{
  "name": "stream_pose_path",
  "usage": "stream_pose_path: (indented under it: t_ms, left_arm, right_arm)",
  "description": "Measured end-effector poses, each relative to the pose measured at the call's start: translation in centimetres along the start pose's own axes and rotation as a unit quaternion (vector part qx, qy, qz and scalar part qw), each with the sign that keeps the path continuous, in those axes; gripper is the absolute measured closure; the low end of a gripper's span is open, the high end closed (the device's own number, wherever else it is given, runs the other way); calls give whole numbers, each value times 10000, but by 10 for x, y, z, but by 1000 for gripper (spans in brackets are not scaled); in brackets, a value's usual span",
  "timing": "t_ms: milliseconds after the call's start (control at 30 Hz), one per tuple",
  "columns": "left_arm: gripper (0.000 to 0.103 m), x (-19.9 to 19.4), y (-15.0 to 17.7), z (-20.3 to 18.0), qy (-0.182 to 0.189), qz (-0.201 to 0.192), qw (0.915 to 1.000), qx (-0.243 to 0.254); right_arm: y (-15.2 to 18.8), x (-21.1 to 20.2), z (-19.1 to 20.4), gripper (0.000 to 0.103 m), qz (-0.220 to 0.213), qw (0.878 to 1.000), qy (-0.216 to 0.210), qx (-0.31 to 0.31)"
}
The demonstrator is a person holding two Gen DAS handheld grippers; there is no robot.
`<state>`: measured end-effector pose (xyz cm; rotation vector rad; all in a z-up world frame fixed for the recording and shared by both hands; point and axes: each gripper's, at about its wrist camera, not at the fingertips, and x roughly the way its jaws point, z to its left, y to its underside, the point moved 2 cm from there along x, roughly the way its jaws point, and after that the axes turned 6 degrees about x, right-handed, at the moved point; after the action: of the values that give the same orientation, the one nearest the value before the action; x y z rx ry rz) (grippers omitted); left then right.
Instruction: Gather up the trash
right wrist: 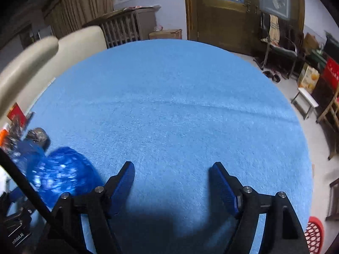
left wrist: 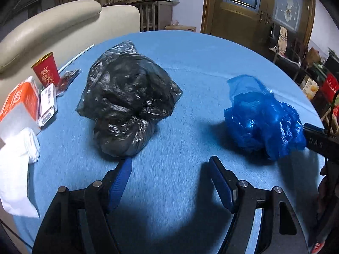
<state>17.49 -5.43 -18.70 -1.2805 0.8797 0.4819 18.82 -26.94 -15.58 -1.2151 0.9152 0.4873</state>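
Note:
A crumpled black trash bag (left wrist: 127,101) lies on the blue tablecloth (left wrist: 190,59), left of centre in the left wrist view. A bunched blue plastic bag (left wrist: 262,116) lies to its right. My left gripper (left wrist: 170,161) stands open just in front of them, nothing between its fingers, and its left fingertip (left wrist: 126,165) is at the black bag's near edge. In the right wrist view my right gripper (right wrist: 172,167) is open over bare cloth (right wrist: 169,105). The blue bag (right wrist: 61,175) lies to the left of its left finger, with a bit of the black bag (right wrist: 38,135) behind.
At the table's left edge stand a red paper cup (left wrist: 45,69), an orange-and-white box (left wrist: 21,103), a labelled packet (left wrist: 47,105) and white tissue (left wrist: 17,169). A cream sofa (left wrist: 53,27) lies behind. A red basket (right wrist: 313,235) sits on the floor at right.

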Motion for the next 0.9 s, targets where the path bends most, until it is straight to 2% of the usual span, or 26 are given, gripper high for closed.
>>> stream_pose_path:
  t_ms: [100, 167, 233, 333, 900]
  left_arm:
    - [21, 4, -3, 1, -6, 22, 10000, -41]
    - [15, 13, -12, 5, -96, 85, 9999, -32]
    - [7, 17, -14, 6, -232, 155, 9996, -106]
    - [1, 22, -16, 12, -300, 212, 9990, -262]
    - [0, 28, -18, 20, -341, 230, 9987, -317]
  right_arm:
    - [-1, 5, 3, 22, -32, 9999, 134, 47]
    - [-2, 10, 1, 8, 30, 9994, 251, 233]
    - [-3, 13, -2, 3, 77, 9990, 260, 346]
    - [-2, 10, -5, 3, 78, 9990, 255, 345]
    - [-7, 9, -12, 2, 83, 9990, 275, 344]
